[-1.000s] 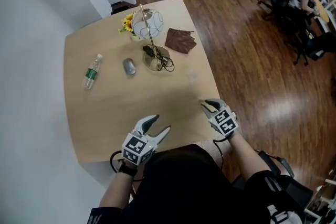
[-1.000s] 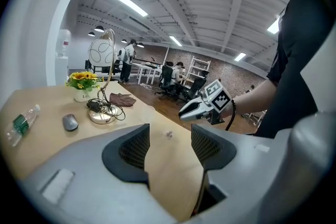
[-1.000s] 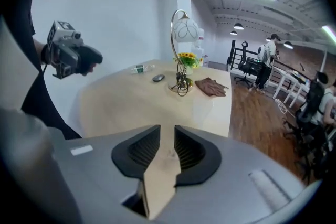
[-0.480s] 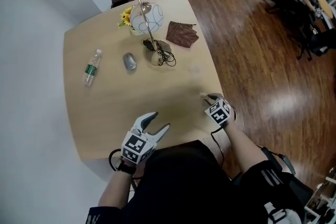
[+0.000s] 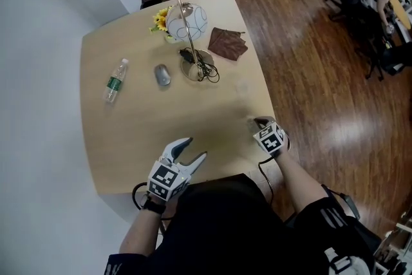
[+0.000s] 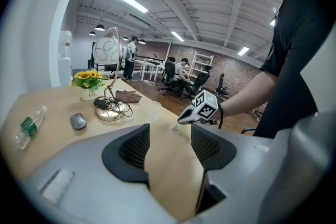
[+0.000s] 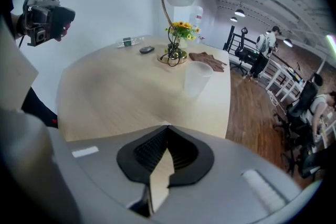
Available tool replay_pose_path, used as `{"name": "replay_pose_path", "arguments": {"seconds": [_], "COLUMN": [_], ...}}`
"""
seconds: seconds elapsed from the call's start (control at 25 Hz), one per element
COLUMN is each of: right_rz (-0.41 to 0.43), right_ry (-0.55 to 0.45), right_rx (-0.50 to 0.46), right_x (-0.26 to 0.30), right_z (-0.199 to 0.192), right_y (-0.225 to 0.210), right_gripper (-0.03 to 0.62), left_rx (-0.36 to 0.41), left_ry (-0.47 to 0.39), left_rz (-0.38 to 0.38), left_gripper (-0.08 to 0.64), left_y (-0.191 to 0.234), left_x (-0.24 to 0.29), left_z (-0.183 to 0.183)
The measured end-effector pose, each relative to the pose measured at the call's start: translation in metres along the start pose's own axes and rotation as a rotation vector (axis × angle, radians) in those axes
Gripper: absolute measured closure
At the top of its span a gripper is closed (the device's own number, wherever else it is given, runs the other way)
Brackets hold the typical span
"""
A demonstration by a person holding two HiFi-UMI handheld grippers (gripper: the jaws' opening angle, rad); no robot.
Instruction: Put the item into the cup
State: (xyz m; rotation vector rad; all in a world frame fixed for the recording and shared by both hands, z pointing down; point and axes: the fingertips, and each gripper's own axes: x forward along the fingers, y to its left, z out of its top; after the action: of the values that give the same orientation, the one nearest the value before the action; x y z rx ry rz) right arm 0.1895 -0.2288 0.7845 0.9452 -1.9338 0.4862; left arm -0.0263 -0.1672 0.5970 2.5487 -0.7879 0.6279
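Observation:
A clear plastic cup (image 5: 241, 85) stands upright near the table's right edge; in the right gripper view the cup (image 7: 197, 80) is ahead of the jaws, well apart from them. My right gripper (image 5: 258, 120) hovers at the table's near right corner. It is shut, its tips meeting with nothing between them (image 7: 166, 126). My left gripper (image 5: 196, 147) is at the near edge, left of centre, open and empty (image 6: 170, 136). A grey mouse (image 5: 162, 75) and a small water bottle (image 5: 114, 80) lie further back on the left.
A lamp base (image 5: 195, 66) with a tangled black cable, its globe shade (image 5: 187, 20), a pot of yellow flowers (image 5: 160, 20) and a brown cloth (image 5: 227, 43) fill the table's far end. Wooden floor lies to the right; people sit at desks far off.
My right gripper's jaws have gone from open to shut with nothing in them, and it has shifted slightly along the near right corner. The left gripper has hardly moved.

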Motion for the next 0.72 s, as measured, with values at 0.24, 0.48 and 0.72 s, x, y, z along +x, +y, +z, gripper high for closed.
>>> {"name": "replay_pose_path", "arguments": {"seconds": [0.24,0.48,0.72], "right_rz": [-0.02,0.039,0.043], "right_ry": [0.01,0.069,0.031], "right_rx": [-0.029,0.033,0.085], "right_x": [0.0,0.015,0.011], "right_z": [0.002,-0.013,-0.003], "right_y": [-0.008,-0.002,-0.001], "right_gripper": [0.482,0.487,0.583], "left_rx": [-0.001,-0.006,-0.022], "left_ry": [-0.002,-0.001,-0.004], "left_rz": [0.002,0.01,0.032], "left_gripper": [0.316,0.316,0.316], "left_y": [-0.001,0.0,0.007], "left_x": [-0.003,-0.008,-0.013], "left_z": [-0.002,-0.006,-0.011]}}
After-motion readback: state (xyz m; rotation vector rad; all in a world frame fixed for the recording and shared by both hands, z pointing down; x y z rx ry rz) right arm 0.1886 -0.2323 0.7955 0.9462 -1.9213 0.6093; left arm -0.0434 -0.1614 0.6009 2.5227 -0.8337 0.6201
